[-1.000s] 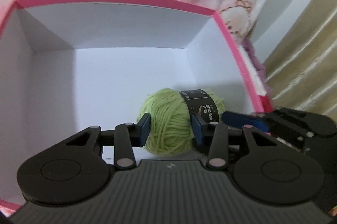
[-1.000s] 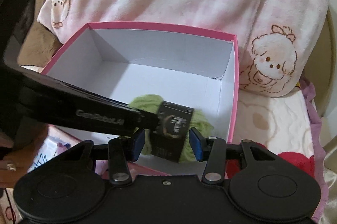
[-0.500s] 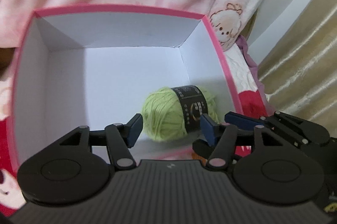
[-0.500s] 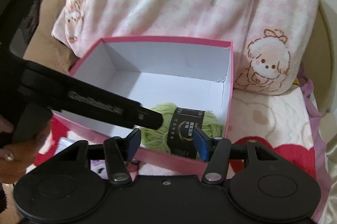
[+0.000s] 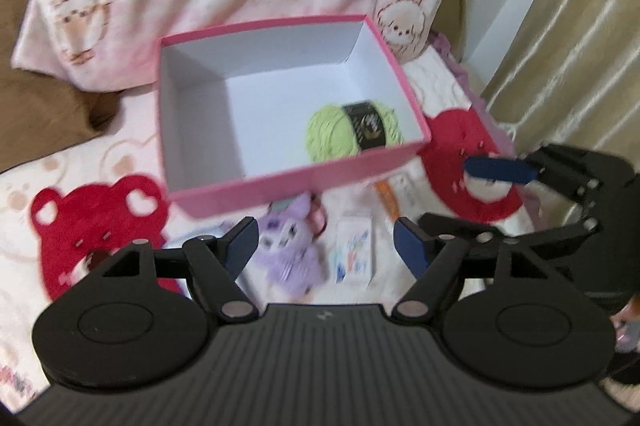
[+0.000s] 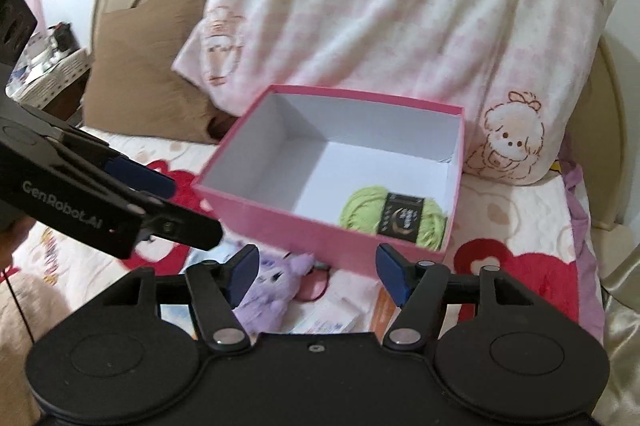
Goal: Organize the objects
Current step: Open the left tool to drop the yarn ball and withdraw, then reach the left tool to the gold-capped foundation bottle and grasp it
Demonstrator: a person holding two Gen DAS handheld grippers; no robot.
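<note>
A pink box with a white inside sits on the bed; it also shows in the right wrist view. A green yarn ball with a black band lies in its near right corner, also in the right wrist view. My left gripper is open and empty, above a purple plush toy in front of the box. My right gripper is open and empty, with the same plush below it. The right gripper's blue finger shows at the right of the left wrist view.
A white card pack and an orange item lie beside the plush. The bedsheet has red bear prints. A pink checked pillow stands behind the box, a brown pillow to its left, and a curtain hangs at right.
Both grippers have pulled back and up, away from the box. The left gripper let go of the yarn, which stays in the box. Both sets of jaws opened wider.
</note>
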